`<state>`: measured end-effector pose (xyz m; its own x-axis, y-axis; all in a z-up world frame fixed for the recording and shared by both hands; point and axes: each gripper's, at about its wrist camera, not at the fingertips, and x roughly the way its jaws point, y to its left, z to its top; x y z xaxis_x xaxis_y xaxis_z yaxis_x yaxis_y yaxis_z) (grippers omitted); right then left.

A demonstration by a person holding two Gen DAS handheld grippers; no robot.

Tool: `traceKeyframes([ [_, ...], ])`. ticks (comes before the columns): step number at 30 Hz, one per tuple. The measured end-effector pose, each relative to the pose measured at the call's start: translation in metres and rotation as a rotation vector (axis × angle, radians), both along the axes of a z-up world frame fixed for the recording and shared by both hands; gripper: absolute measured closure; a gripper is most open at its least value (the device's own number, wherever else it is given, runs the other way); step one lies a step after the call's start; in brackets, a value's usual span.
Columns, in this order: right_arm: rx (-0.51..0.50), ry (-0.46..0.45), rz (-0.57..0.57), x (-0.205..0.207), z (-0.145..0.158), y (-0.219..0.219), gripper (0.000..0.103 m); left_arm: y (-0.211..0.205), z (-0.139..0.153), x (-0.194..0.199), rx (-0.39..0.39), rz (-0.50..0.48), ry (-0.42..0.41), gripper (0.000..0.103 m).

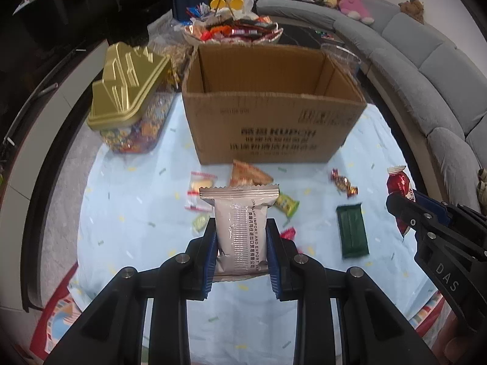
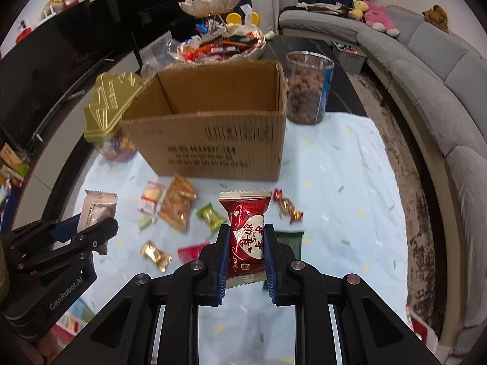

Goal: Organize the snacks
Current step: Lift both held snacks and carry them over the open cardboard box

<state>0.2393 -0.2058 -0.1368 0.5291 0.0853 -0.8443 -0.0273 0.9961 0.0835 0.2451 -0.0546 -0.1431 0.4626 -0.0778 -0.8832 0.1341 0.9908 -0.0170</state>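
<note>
My left gripper [image 1: 240,228] is shut on a beige snack packet [image 1: 239,228], held upright above the pale blue cloth. My right gripper [image 2: 246,234] is shut on a red heart-print packet [image 2: 246,234], also lifted off the cloth. Beyond both stands an open cardboard box [image 1: 274,127], seen too in the right wrist view [image 2: 213,140]; its inside looks bare where visible. Loose snacks lie on the cloth before the box: an orange packet [image 2: 178,203], a green candy [image 2: 210,215], a dark green bar [image 1: 352,231], red-gold candies [image 2: 287,205]. The right gripper [image 1: 404,210] shows at the left wrist view's right edge.
A gold-lidded candy jar [image 1: 127,100] stands left of the box. A clear tub of brown balls [image 2: 307,88] stands to its right. A tiered dish piled with sweets [image 2: 219,45] sits behind. A grey sofa [image 2: 441,91] curves along the right.
</note>
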Motion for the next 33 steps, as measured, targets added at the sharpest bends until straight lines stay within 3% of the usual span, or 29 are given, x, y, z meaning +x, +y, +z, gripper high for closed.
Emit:
traceKeyframes([
  [18,-0.018,-0.104,0.015,0.072,0.045,0.007,0.081,0.004,0.053,0.074,-0.006,-0.017,-0.095,0.074],
  [33,-0.010,-0.123,0.027,0.134,0.053,0.013,0.081,0.002,0.060,0.140,-0.008,-0.036,-0.119,0.073],
])
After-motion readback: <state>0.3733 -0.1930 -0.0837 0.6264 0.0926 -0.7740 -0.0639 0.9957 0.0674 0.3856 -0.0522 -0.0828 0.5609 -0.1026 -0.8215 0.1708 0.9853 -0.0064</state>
